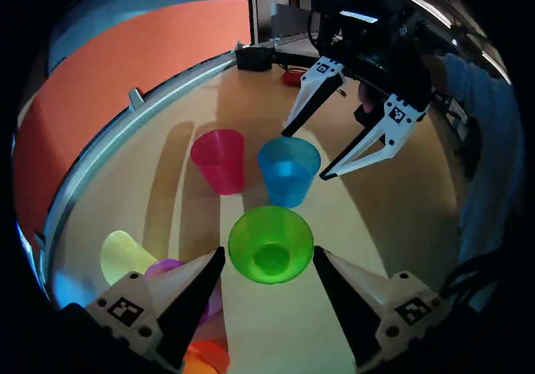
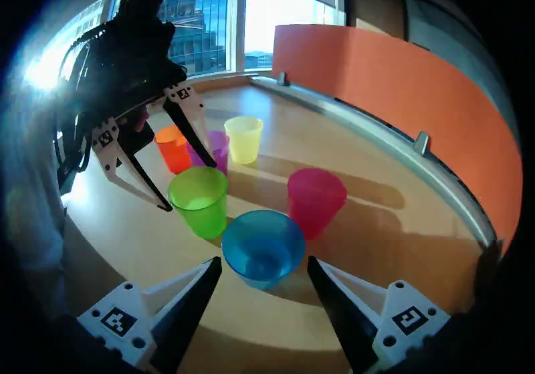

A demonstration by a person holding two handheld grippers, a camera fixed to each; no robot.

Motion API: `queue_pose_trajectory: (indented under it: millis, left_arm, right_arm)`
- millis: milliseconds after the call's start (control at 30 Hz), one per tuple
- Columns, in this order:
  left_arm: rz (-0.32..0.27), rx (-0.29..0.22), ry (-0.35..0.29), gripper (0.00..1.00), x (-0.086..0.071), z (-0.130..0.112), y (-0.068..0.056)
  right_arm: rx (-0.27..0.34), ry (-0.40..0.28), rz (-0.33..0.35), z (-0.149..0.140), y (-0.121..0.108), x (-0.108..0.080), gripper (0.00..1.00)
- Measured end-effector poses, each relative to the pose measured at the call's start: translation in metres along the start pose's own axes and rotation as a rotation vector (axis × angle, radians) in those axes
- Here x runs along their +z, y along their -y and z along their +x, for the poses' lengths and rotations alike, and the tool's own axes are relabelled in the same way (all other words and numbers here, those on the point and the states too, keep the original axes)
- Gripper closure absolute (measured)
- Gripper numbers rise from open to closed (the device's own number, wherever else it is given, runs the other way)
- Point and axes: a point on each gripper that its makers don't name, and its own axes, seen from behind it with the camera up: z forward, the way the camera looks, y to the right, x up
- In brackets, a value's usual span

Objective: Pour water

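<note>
Pale wooden worktop [image 1: 401,227] runs beside an orange partition [image 1: 134,59], with bright windows [image 2: 200,19] at the far end. Six coloured plastic cups stand upright on it in a loose cluster. The green cup [image 1: 271,243], blue cup [image 1: 289,173] and pink cup [image 1: 219,160] are close together. The yellow cup [image 2: 243,138], purple cup [image 2: 218,144] and orange cup [image 2: 172,148] sit just behind the green one, as seen from the right gripper view.

The left gripper [image 1: 268,249] has its fingers spread wide, one on each side of the green cup, with a gap showing on both sides. The right gripper [image 2: 263,261] brackets the blue cup in the same way, fingers parted and not pressing on it. A lighter band inside the blue cup may be water, but I cannot tell for certain, and the green cup's contents are just as unclear.

This looks like the moment just before grasping: both cups are lined up but neither is held. The next move calls for each pair of fingers to close gently on the thin cup wall, firmly enough to hold it without buckling the plastic. One cup then has to be lifted clear of its close neighbours and tilted over the other's mouth, while the receiving cup is held steady.
</note>
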Motion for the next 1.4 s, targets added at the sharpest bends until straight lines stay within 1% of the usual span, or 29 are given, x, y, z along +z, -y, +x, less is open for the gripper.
queue_pose_trajectory:
  millis: [67, 367, 667, 867, 933, 1000, 1067, 1400]
  left_arm:
    - [-0.003, 0.002, 0.002, 0.02, 0.001, 0.001, -0.001]
    - [0.007, 0.005, 0.034, 0.02, 0.005, -0.001, 0.000]
    - [0.013, -0.004, 0.059, 0.02, 0.009, -0.003, -0.002]
    - [0.021, -0.013, 0.064, 0.02, 0.011, -0.001, -0.001]
    - [0.023, -0.017, 0.065, 0.04, 0.012, -0.001, 0.000]
    - [0.024, -0.020, 0.066, 0.09, 0.012, -0.001, 0.000]
    - [0.023, -0.022, 0.067, 0.10, 0.012, -0.001, -0.001]
    - [0.019, -0.026, 0.063, 0.10, 0.010, 0.001, -0.001]
  right_arm:
    - [0.000, 0.000, 0.000, 0.000, 0.000, 0.002, 0.00]
    - [0.006, -0.001, 0.010, 0.000, 0.000, 0.009, 0.00]
    - [0.010, -0.005, 0.015, 0.002, 0.000, 0.012, 0.00]
    - [0.010, -0.005, 0.015, 0.002, 0.000, 0.015, 0.00]
    - [0.010, -0.005, 0.015, 0.002, 0.000, 0.015, 0.00]
    - [0.011, -0.006, 0.015, 0.002, 0.000, 0.015, 0.00]
    - [0.010, -0.006, 0.016, 0.002, 0.001, 0.015, 0.01]
    - [0.010, -0.007, 0.016, 0.004, 0.001, 0.017, 0.00]
